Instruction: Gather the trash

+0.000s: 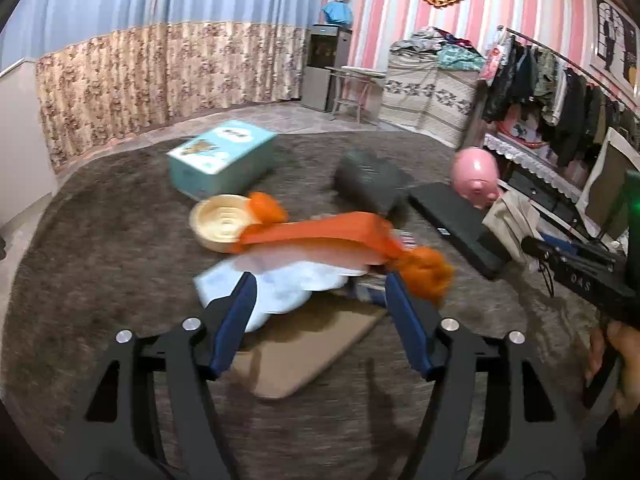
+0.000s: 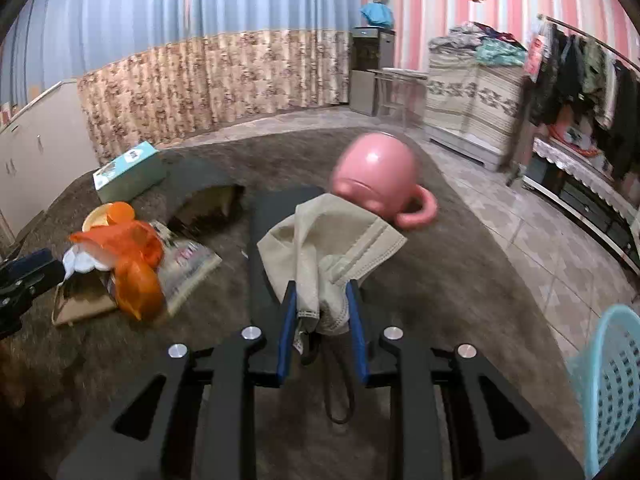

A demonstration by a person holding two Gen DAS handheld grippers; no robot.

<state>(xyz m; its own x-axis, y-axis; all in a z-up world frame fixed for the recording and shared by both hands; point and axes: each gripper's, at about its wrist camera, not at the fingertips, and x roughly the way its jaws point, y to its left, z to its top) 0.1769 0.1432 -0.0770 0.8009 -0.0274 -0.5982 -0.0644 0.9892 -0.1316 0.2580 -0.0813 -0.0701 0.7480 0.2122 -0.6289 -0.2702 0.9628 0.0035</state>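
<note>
Right gripper (image 2: 322,304) pinches a beige face mask (image 2: 332,248) above the brown carpet (image 2: 460,280); left gripper (image 1: 320,300) gapes empty before an orange plastic bag (image 1: 320,232).

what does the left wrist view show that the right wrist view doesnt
Only the left wrist view: the open left tongs over the white paper, and a hand.
Only the right wrist view: the right tongs shut on a beige mask, and a blue basket.
Both: orange bag, teal box, pink mug, brown rug.
</note>
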